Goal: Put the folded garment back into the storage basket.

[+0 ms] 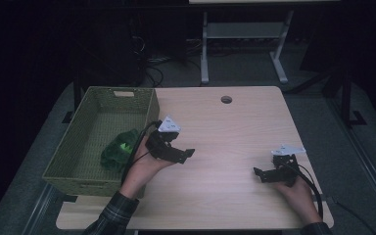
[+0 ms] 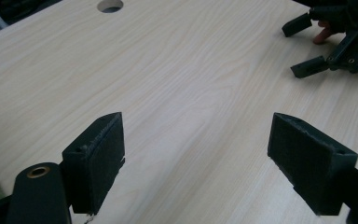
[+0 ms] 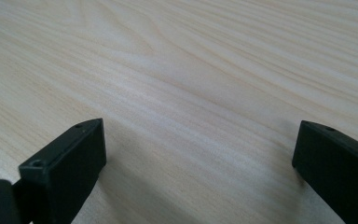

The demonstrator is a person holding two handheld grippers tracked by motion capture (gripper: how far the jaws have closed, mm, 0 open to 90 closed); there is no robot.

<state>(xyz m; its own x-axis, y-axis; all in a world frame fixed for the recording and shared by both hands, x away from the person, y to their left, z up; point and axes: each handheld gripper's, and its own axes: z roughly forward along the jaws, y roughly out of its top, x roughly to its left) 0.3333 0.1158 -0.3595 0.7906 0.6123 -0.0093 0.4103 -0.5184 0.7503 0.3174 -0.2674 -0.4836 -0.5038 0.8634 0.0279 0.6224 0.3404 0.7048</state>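
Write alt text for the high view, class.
Two hand-held black grippers, left gripper and right gripper, rest open on a pale wooden table. A green woven basket at the table's left holds a crumpled green cloth.

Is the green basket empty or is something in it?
Not empty. A green crumpled thing lies in the basket, at its near right corner; what it is, cannot tell.

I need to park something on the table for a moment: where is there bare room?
The widest bare wood lies between the left gripper and right gripper, running back to the cable hole. The table is also bare along its far right side. It is crowded at the left, where the basket holds a green cloth.
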